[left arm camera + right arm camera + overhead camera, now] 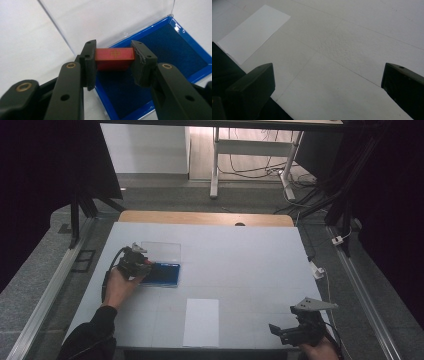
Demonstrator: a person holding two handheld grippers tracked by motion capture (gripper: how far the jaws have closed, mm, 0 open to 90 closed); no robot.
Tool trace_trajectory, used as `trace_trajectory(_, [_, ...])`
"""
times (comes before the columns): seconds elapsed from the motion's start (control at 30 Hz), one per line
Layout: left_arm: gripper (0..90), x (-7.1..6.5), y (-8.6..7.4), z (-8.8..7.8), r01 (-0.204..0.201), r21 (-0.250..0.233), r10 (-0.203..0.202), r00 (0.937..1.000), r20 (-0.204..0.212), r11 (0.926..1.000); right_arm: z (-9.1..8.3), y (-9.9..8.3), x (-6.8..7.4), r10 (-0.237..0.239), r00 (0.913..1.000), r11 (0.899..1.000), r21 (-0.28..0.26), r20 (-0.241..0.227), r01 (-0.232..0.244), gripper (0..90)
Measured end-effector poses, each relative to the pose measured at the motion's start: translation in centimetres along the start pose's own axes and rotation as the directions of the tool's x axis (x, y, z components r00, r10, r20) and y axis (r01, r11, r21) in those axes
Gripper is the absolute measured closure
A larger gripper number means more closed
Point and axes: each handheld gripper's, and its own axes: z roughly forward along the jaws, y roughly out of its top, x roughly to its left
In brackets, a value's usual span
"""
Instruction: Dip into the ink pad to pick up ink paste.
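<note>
One small red rectangular block (114, 58) with a gold mark sits clamped between the left gripper's (113, 60) pads, just above one blue-lined clear-lidded plastic case (175, 50). The right gripper (327, 82) gapes wide over bare table (352, 45), one white paper sheet (252, 32) to its left.

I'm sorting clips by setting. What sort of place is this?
Probably a lab recording station: a white table hemmed by black curtains, loose cables on the floor behind, and a person's handheld left gripper.

Red block (114, 58): both ends hidden behind left gripper (113, 62) pads; gold mark too small to read. Blue case (175, 57): corners cut off at 3 and 6 o'clock. White sheet (253, 32): 8 o'clock corner hidden.
</note>
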Motion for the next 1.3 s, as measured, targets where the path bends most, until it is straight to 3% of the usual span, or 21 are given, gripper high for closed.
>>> trace_trajectory(0.13, [58.9, -0.6, 0.0, 0.0, -0.030, 0.004, 0.030, 0.9990, -0.035, 0.9996, 0.0, 0.0, 0.0, 0.000, 1.0000, 1.000, 0.001, 0.000, 0.000, 0.0])
trace_trajectory(0.27, [58.9, 0.4, -0.3, 0.0, 0.032, -0.016, -0.032, 0.9992, 0.025, 0.9994, 0.0, 0.0, 0.0, -0.001, 1.0000, 1.000, -0.001, 0.000, 0.001, 0.0])
trace_trajectory(0.43, [58.9, 1.5, -0.6, 0.1, 0.093, -0.031, -0.090, 0.9917, 0.092, 0.9951, 0.0, 0.0, 0.0, -0.002, 1.0000, 1.000, -0.001, 0.001, 0.002, 0.0])
trace_trajectory(0.5, [58.9, 1.3, -0.6, 0.1, 0.086, -0.027, -0.083, 0.9932, 0.081, 0.9960, 0.0, 0.0, 0.0, -0.001, 1.0000, 1.000, -0.001, 0.001, 0.001, 0.0])
trace_trajectory(0.63, [58.9, 0.2, -0.2, 0.0, 0.027, -0.009, -0.027, 0.9996, 0.011, 0.9996, 0.0, 0.0, 0.0, -0.001, 1.0000, 1.000, -0.001, 0.000, 0.001, 0.0])
trace_trajectory(0.73, [58.9, -0.4, 0.0, 0.0, -0.007, -0.002, 0.007, 0.9997, -0.025, 1.0000, 0.0, 0.0, 0.0, -0.001, 1.0000, 1.000, 0.000, 0.000, 0.001, 0.0])
trace_trajectory(0.97, [58.6, 0.6, -0.3, 0.0, 0.049, -0.013, -0.048, 0.9983, 0.033, 0.9987, 0.0, 0.0, 0.0, 0.000, 1.0000, 1.000, -0.003, 0.000, 0.000, 0.0])
trace_trajectory(1.3, [58.2, 0.8, 0.0, -0.3, 0.050, -0.010, -0.050, 0.9976, 0.048, 0.9987, 0.0, 0.0, 0.0, -0.001, 1.0000, 1.000, -0.006, 0.001, 0.001, 0.0])
